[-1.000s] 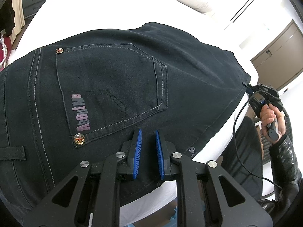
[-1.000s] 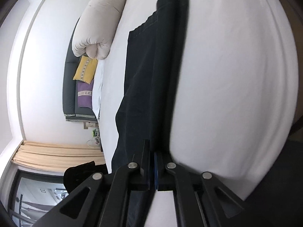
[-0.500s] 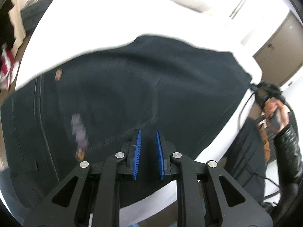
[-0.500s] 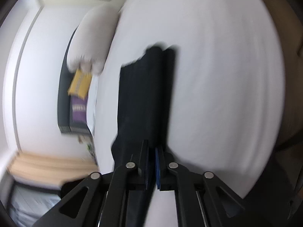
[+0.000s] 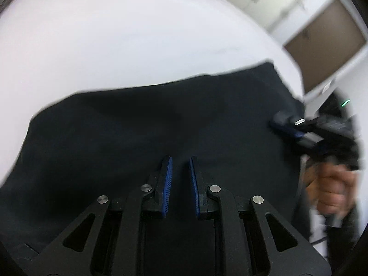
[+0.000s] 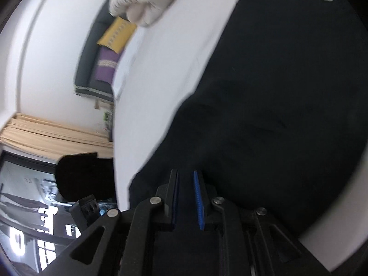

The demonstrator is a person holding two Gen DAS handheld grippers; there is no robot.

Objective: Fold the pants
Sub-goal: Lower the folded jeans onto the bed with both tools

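Left wrist first: left gripper (image 5: 179, 161) jaws spread a little, nothing between them, over dark pants (image 5: 149, 126) lying on white bed (image 5: 115, 34). Right gripper (image 5: 285, 126) at the pants' far right edge, blurred, jaw state unreadable here; hand (image 5: 331, 188) on its handle. Right wrist: right gripper (image 6: 186, 174) jaws slightly parted over the pants (image 6: 276, 92), which fill the right side. Rolled white duvet (image 6: 147, 0) far left.
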